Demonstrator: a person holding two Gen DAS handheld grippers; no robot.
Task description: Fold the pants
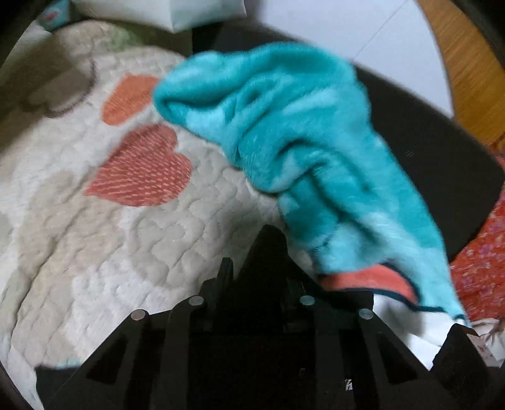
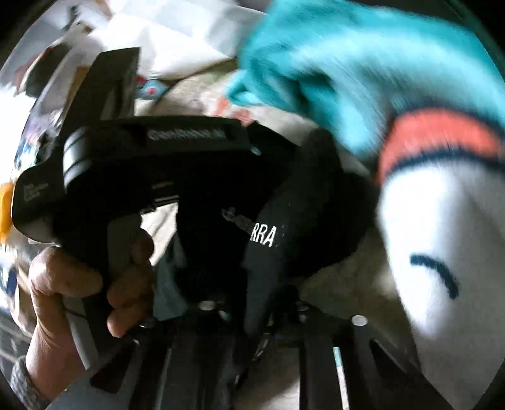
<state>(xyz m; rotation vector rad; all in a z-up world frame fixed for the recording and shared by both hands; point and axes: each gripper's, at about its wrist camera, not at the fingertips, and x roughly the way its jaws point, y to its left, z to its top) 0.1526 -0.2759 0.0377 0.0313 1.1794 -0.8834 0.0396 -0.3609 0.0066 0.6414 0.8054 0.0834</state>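
Observation:
The pants (image 1: 303,135) are fluffy teal fleece with an orange, white and dark-lined patch. They hang bunched in the air above the quilt. My left gripper (image 1: 268,243) is shut on black fabric (image 1: 435,176) that spreads behind the teal pants. In the right wrist view the pants (image 2: 363,72) fill the upper right, blurred. My right gripper (image 2: 268,284) is shut on black fabric printed "RRA" (image 2: 277,220). The other hand-held gripper (image 2: 148,164) and the person's hand (image 2: 75,284) are at the left.
A cream quilt with orange hearts (image 1: 142,167) covers the bed. A white pillow (image 1: 176,12) lies at the far edge. Red patterned cloth (image 1: 483,271) lies on the right. A wooden panel (image 1: 457,63) stands at the back right.

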